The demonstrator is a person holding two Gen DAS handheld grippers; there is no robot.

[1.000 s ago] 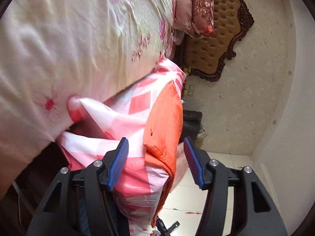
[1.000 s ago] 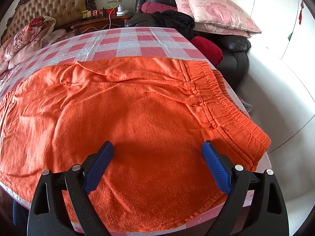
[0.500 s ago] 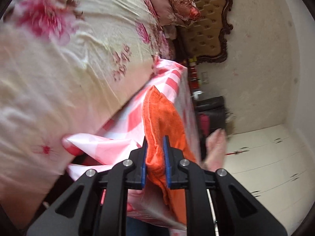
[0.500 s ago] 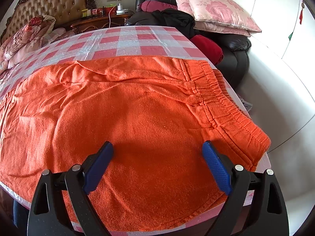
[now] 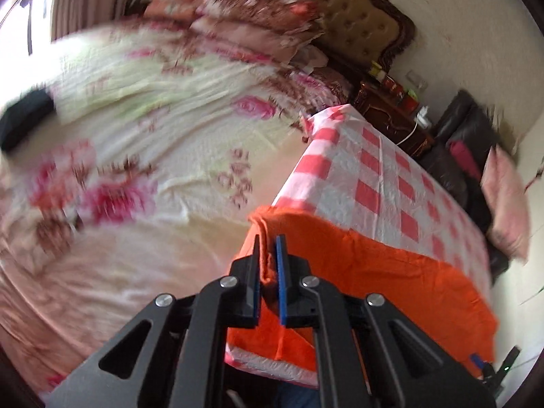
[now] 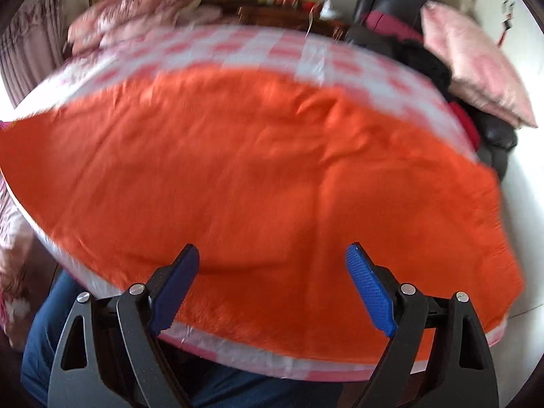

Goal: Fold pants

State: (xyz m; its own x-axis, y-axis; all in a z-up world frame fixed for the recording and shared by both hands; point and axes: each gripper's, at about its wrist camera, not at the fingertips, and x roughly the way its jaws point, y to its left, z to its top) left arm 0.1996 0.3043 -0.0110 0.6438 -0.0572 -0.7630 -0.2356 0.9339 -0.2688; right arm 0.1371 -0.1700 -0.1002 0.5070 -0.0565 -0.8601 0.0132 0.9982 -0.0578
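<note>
Pants (image 5: 391, 272) pinched by left gripper (image 5: 268, 272), no labels.

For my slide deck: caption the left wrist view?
Left tool clamps the orange pants at the checkered table's corner.

We see a bed (image 5: 142, 156) under a floral sheet, with pillows (image 5: 258, 17) piled against a tufted headboard (image 5: 360, 10). Beside it stands a dark wooden nightstand (image 5: 391, 112), then a black leather sofa (image 5: 462, 142) holding a pink cushion (image 6: 476, 64). The walls (image 5: 476, 27) are pale, and the surface (image 5: 374, 183) wears a red-checked cloth.
</note>
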